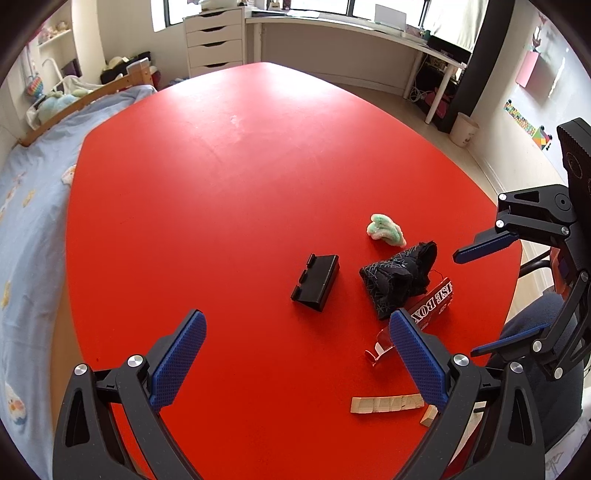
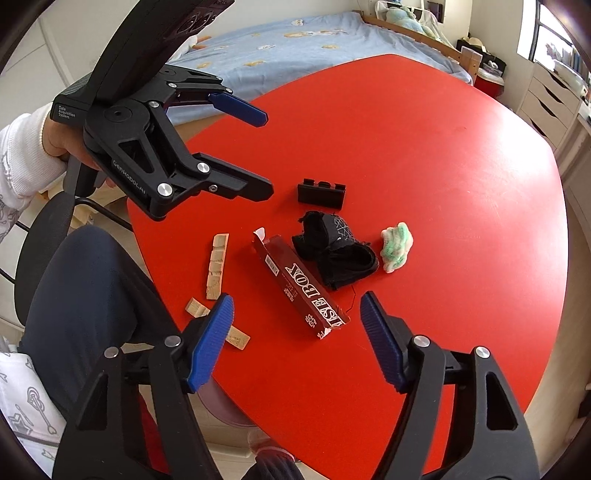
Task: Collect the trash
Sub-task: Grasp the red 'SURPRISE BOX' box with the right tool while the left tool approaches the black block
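Note:
On the red table lie a dark red carton printed "BOX", a crumpled black cloth, a green-white wad, a black plastic holder and tan wooden strips. They also show in the left wrist view: carton, cloth, wad, holder, strip. My left gripper is open and empty, above the table in front of the holder. My right gripper is open and empty, just above the carton's near end.
A bed with a blue sheet borders the table's left side. A white drawer unit and a desk stand beyond the far edge. A waste bin sits on the floor at the right. The person's leg is beside the table's near edge.

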